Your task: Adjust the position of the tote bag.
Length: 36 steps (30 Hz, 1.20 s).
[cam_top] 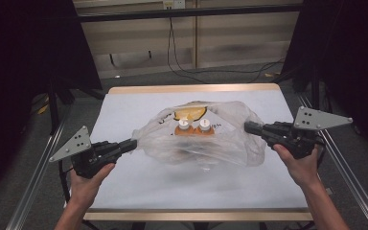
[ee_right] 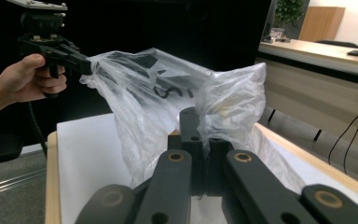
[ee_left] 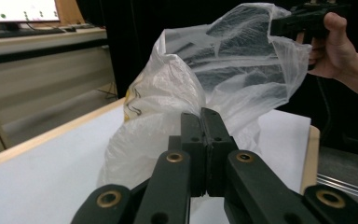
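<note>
The left hand-held gripper (cam_top: 133,143) has its jaws closed on one edge of a clear plastic bag (cam_top: 220,139), and the right hand-held gripper (cam_top: 247,127) is clamped on the opposite edge, so the bag hangs stretched between the two — lifted at both sides, its lower part sagging toward the tabletop (cam_top: 139,187). Inside the bag, roughly midway between the two grippers, stand two orange bottles with white caps (cam_top: 194,128), and just beyond them lies something yellow (cam_top: 190,113) that is too blurred to name. The tabletop is white with a pale wooden rim; bare surface spreads below and behind each gripper toward the person's forearms. Metal rails (cam_top: 38,167) run along the floor outside both grippers. Past the far edge of the tabletop, ahead of both grippers, a light panelled wall (cam_top: 239,43) stands with black cables (cam_top: 182,67) trailing down it onto grey floor. In the left gripper view, a desk with a lit monitor (ee_left: 18,10) sits off to the jaws' left; in the right gripper view, a long counter (ee_right: 317,51) lies to the jaws' right — dark curtains hang behind the bag in both.
</note>
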{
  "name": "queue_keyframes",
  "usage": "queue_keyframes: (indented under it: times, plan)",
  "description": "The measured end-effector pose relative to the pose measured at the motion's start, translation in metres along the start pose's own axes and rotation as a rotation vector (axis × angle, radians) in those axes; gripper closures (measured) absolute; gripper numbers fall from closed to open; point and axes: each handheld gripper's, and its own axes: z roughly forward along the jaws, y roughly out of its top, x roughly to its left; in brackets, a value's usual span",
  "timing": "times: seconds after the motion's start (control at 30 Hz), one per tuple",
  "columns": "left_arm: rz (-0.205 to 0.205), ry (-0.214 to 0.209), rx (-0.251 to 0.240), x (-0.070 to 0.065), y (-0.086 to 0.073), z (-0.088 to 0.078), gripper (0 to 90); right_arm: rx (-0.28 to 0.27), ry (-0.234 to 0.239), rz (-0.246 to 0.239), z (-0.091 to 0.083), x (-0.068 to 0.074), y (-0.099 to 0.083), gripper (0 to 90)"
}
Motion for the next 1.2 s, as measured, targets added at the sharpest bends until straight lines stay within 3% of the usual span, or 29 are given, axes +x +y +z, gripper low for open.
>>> queue_keyframes:
  times: [0.1,0.13,0.23,0.97,1.2]
  plan:
    - [0.007,0.023,-0.009,0.004,0.004,-0.001,89.6,-0.012,-0.006,0.0,0.0,-0.003,0.005,89.9]
    - [-0.008,0.005,-0.019,0.006,0.005,0.0,89.7,-0.021,-0.006,0.0,0.001,-0.004,0.007,89.9]
    - [-0.005,0.034,-0.024,0.012,0.008,0.002,89.8,-0.036,-0.015,0.002,0.0,-0.008,0.012,89.9]
    - [0.006,0.026,-0.058,0.038,0.046,0.007,89.9,-0.117,-0.088,-0.005,0.009,-0.039,0.062,89.9]
    - [0.001,0.048,-0.078,0.048,0.058,0.009,90.0,-0.131,-0.104,-0.014,0.013,-0.045,0.079,90.0]
